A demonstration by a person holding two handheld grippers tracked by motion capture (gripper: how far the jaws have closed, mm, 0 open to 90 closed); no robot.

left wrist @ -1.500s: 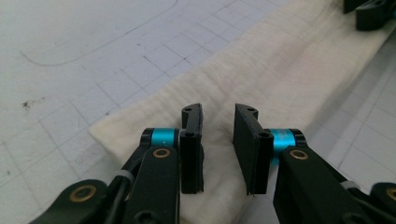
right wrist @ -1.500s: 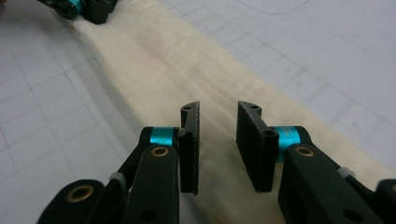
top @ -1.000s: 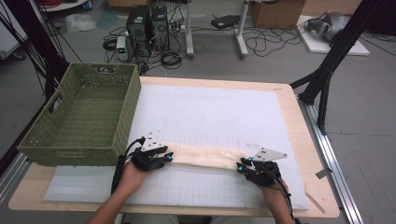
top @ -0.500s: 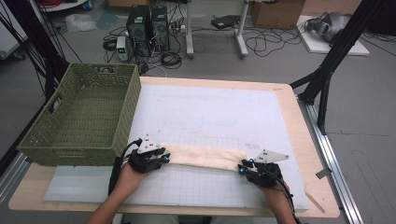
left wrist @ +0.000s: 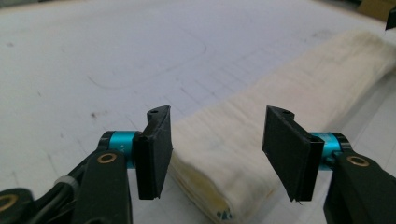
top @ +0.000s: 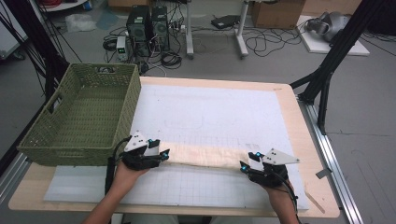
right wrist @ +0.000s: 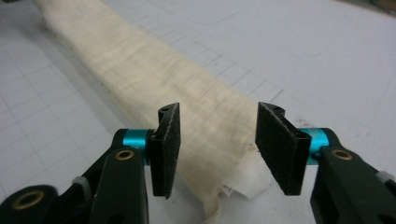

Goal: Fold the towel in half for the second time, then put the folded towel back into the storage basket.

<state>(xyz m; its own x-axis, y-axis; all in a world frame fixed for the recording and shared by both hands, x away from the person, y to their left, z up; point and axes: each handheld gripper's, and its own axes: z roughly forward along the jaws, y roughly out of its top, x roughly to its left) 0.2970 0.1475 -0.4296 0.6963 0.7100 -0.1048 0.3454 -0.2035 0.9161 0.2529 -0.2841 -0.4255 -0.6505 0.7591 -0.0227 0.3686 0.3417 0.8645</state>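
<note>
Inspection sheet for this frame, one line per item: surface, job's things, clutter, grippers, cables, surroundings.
Surface: wooden table under a white gridded mat.
Job's things: cream cloth folded into a long strip, lying flat on the mat near the front edge.
Clutter: green woven basket at the table's left, nothing seen in it.
Grippers: left gripper and right gripper have just been opening; each straddles one end of the cloth, pads off it.
Cables: one trails from each gripper along the forearm; loose cables on the floor.
Surroundings: computer towers, cardboard boxes, black stand legs.
</note>
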